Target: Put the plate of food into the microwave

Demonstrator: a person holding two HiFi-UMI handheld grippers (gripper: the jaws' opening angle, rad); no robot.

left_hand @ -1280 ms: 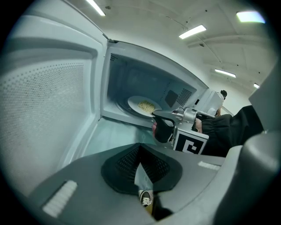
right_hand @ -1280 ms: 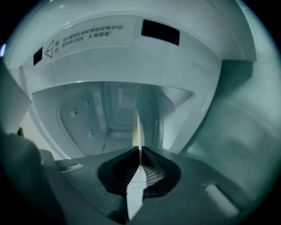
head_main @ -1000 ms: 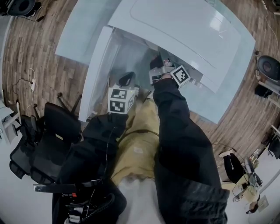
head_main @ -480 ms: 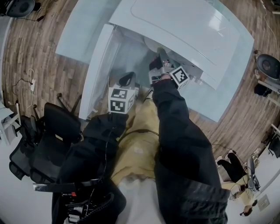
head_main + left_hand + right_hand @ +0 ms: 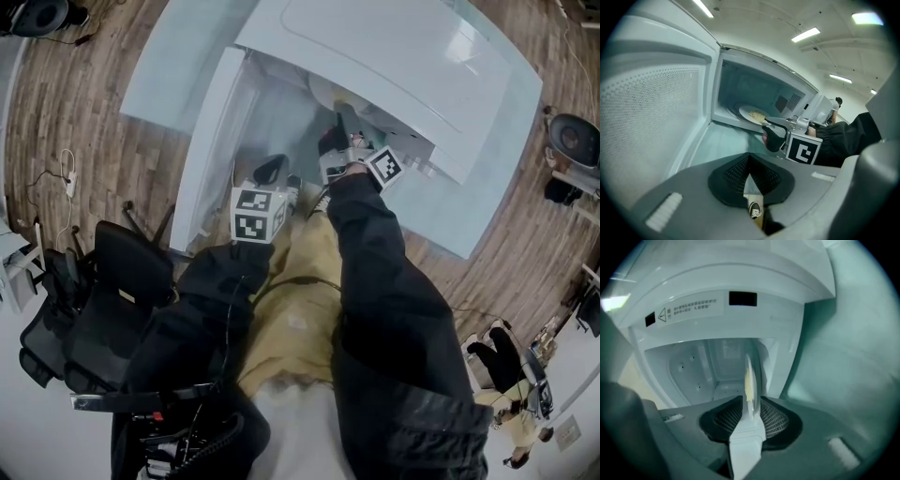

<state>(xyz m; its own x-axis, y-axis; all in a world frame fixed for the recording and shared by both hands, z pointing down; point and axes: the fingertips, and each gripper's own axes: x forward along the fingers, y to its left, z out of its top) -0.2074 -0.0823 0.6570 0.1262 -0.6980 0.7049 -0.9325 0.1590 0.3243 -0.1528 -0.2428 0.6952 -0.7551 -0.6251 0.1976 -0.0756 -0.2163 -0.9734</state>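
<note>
The microwave point(image 5: 394, 66) stands on a pale glass tabletop point(image 5: 159, 75) with its door point(image 5: 202, 141) swung wide. Wood-plank floor point(image 5: 75, 122) surrounds it, with black chairs point(image 5: 103, 291) at your left and strip lights point(image 5: 806, 33) overhead. The plate of food point(image 5: 751, 114) lies inside the cavity, near its mouth. The jaws of your right hand-held gripper point(image 5: 751, 404) have just been opening and stand spread, with the plate's rim between them (pads clear of it). Your left hand-held gripper point(image 5: 750, 161) hangs before the opening, jaws pressed together and empty.
</note>
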